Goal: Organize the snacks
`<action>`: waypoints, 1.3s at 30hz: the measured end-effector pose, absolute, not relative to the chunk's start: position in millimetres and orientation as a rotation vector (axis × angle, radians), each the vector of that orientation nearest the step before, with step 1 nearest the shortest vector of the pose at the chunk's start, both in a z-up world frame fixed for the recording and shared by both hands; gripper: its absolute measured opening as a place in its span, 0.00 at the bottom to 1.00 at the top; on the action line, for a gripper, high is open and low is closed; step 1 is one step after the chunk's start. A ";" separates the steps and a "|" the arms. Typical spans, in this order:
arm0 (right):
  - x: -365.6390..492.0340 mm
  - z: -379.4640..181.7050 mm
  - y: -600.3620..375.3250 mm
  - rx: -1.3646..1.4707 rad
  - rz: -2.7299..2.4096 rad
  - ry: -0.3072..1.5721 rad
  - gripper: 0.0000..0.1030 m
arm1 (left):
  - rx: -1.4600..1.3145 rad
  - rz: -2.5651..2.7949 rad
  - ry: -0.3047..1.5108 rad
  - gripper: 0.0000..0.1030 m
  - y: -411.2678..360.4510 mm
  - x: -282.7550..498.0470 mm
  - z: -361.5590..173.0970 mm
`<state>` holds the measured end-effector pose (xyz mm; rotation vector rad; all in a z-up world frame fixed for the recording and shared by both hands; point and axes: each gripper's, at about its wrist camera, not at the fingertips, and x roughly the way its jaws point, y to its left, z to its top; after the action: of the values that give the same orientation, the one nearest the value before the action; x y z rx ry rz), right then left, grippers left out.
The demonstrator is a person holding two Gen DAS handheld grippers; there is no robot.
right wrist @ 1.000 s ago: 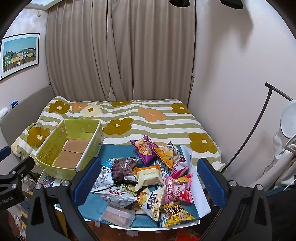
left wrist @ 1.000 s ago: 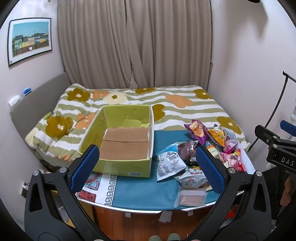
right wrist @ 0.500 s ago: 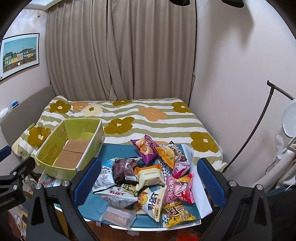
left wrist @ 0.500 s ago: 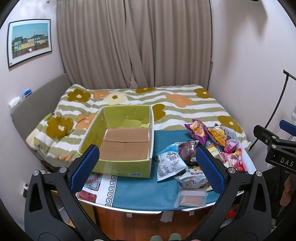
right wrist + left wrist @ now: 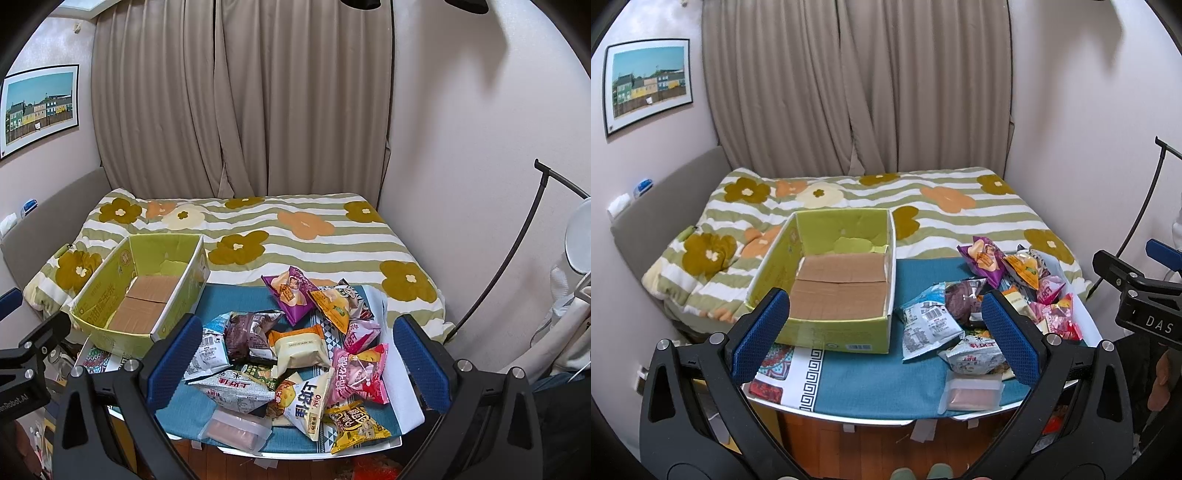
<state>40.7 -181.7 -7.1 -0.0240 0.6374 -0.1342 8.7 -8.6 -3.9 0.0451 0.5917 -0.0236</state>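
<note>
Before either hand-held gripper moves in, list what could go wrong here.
The yellow packet and the clear pouch lie at the table's near edge, so a nudge could drop them. The snack pile overlaps, so one grasp may drag neighbours. The green box looks light and might slide.

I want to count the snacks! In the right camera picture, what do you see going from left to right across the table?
Green box → white packet with a barcode → brown packet → cream and orange packet → pink packet.
</note>
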 end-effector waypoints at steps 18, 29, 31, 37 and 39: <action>38.3 -9.2 -182.2 -0.024 -0.130 0.643 1.00 | 0.050 -0.030 0.596 1.00 -15.5 9.5 -6.1; 37.4 -9.1 -181.9 -0.023 -0.129 0.645 1.00 | 0.050 -0.032 0.598 1.00 -18.5 7.5 -8.5; 36.4 -9.5 -181.8 -0.023 -0.129 0.646 1.00 | 0.049 -0.033 0.599 1.00 -18.3 7.5 -8.5; 32.7 -9.2 -187.6 -0.009 -0.146 0.658 1.00 | 0.041 -0.060 0.651 1.00 -18.4 12.1 -13.3; 29.9 -10.8 -193.7 -0.002 -0.164 0.669 1.00 | 0.038 -0.077 0.682 1.00 -18.6 15.8 -18.6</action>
<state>29.9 -193.7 -10.8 -0.0022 0.6690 -0.1641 15.8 -18.6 -18.6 0.0379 0.6822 -0.0775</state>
